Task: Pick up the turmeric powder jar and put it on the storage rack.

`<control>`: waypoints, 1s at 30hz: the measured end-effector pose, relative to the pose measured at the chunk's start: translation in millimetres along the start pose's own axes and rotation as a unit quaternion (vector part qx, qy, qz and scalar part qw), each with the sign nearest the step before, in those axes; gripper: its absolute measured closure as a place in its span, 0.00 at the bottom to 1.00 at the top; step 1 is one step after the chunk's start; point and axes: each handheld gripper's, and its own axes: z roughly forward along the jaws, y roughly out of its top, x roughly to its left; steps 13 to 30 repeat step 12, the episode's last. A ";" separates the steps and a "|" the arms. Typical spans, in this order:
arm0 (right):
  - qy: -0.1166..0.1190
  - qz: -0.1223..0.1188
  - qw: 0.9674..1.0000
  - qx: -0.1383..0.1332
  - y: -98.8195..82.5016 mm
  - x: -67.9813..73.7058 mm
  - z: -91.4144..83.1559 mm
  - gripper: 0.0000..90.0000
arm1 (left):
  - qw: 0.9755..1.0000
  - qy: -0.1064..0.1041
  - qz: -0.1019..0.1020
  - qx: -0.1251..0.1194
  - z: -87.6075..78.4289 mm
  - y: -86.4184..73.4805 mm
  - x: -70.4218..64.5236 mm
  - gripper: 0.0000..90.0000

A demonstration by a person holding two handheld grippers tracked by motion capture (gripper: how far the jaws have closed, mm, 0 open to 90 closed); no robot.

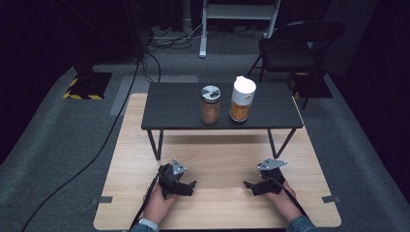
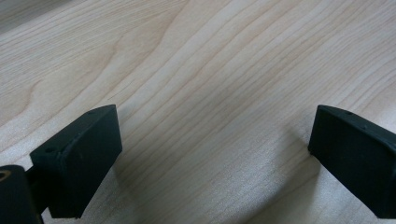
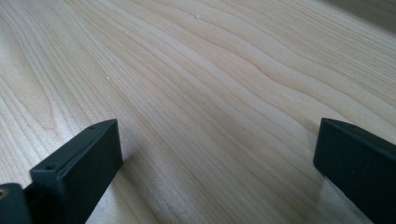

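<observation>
Two jars stand side by side on a small dark shelf table (image 1: 174,108): a glass jar with a silver lid (image 1: 210,105) holding brown powder, and to its right a taller jar with a white cap (image 1: 241,99) holding orange contents. My left gripper (image 1: 186,187) rests low on the light wooden board (image 1: 217,154) near its front left, jaws wide apart with bare wood between them (image 2: 210,144). My right gripper (image 1: 255,187) sits near the front right, also open over bare wood (image 3: 215,154). Both point toward the board's middle.
The dark shelf table stands on thin legs at the board's far half. A black folding chair (image 1: 295,48) stands on the grey carpet behind right. A black cable (image 1: 104,145) runs along the floor at left. Tape tabs mark the board's front corners.
</observation>
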 end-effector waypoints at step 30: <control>0.001 -0.002 1.000 0.000 0.1 -0.1 0.0 0.01 | 1.000 0.000 0.000 0.000 0.0 0.0 0.0 0.03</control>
